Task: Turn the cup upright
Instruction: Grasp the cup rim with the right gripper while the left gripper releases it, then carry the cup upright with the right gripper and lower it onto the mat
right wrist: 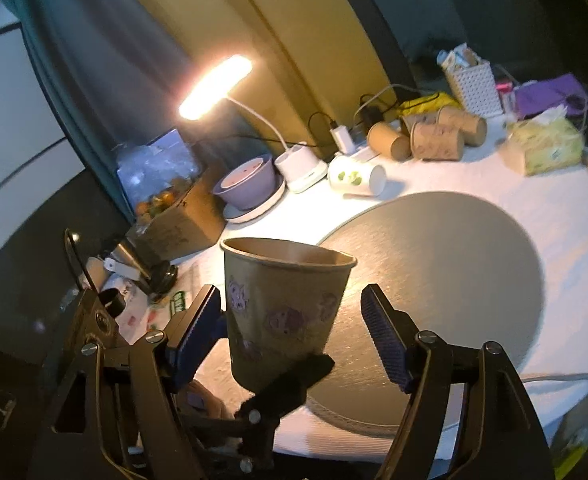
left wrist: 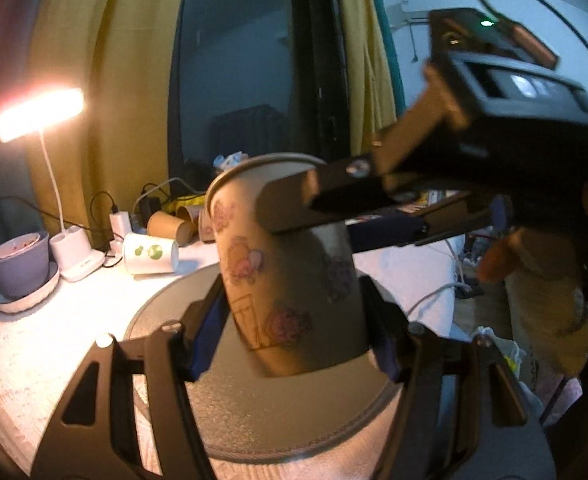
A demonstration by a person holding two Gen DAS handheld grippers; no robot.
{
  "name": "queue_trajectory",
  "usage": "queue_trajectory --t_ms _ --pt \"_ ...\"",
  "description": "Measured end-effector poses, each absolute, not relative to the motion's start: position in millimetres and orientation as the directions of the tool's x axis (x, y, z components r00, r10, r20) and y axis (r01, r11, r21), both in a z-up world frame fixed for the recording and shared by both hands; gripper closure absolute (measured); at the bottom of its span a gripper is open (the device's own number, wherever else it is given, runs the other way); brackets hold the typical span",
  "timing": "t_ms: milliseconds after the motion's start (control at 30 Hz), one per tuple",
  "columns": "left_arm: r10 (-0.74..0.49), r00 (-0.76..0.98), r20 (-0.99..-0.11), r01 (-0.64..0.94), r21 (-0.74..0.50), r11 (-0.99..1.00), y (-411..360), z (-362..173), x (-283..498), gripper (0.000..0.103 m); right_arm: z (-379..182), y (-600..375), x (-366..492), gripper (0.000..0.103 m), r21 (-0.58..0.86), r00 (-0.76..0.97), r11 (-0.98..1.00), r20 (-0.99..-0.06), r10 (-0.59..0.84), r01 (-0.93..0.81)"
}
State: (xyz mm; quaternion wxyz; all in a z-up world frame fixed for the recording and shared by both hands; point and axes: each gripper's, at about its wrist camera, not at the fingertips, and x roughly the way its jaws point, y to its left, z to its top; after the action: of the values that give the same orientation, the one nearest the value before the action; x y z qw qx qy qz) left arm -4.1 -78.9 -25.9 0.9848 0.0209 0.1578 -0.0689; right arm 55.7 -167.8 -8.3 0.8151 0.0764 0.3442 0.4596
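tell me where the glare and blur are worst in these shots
Left wrist view: the desk lamp blows out to white, and the right claw is motion-smeared across the cup. Right wrist view: same lamp glare, the cup sharper, edges bent by fisheye.

Left tongs (left wrist: 294, 320) clamped shut; right tongs (right wrist: 294, 332) spread wide, both raised.

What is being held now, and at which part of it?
The left gripper holds the paper cup by its lower wall near the base, mouth up, above the round mat. The right gripper is open around its upper wall.
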Motion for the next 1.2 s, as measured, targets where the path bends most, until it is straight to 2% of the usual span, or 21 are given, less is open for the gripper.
queue_trajectory --t_ms 400,567,667,867,1033,1200 --pt "-0.153 0.939 -0.307 0.175 0.043 0.984 -84 -31 -8 0.038 -19 -172 67 0.027 0.537 0.258 0.504 -0.468 0.845 -0.677" --pt "-0.135 0.928 -0.347 0.154 0.026 0.988 -82 -34 -4 0.037 -21 -170 70 0.034 0.531 0.256 0.501 -0.469 0.846 -0.683" --pt "-0.139 0.915 -0.379 0.157 0.017 0.987 -80 -36 -1 0.023 -20 -167 73 0.034 0.509 0.273 0.519 -0.481 0.833 -0.687" --pt "-0.135 0.89 -0.436 0.132 -0.036 0.991 -63 -41 -1 0.021 -11 -162 80 0.034 0.431 0.37 0.577 -0.473 0.799 -0.694" --pt "-0.107 0.874 -0.475 0.078 -0.08 0.994 -44 -43 -1 0.021 -5 -158 85 0.034 0.309 0.497 0.65 -0.447 0.744 -0.694" --pt "-0.103 0.841 -0.531 -0.032 -0.238 0.971 -4 -49 9 0.021 -15 -146 93 0.034 0.167 0.606 0.717 -0.425 0.672 -0.677"
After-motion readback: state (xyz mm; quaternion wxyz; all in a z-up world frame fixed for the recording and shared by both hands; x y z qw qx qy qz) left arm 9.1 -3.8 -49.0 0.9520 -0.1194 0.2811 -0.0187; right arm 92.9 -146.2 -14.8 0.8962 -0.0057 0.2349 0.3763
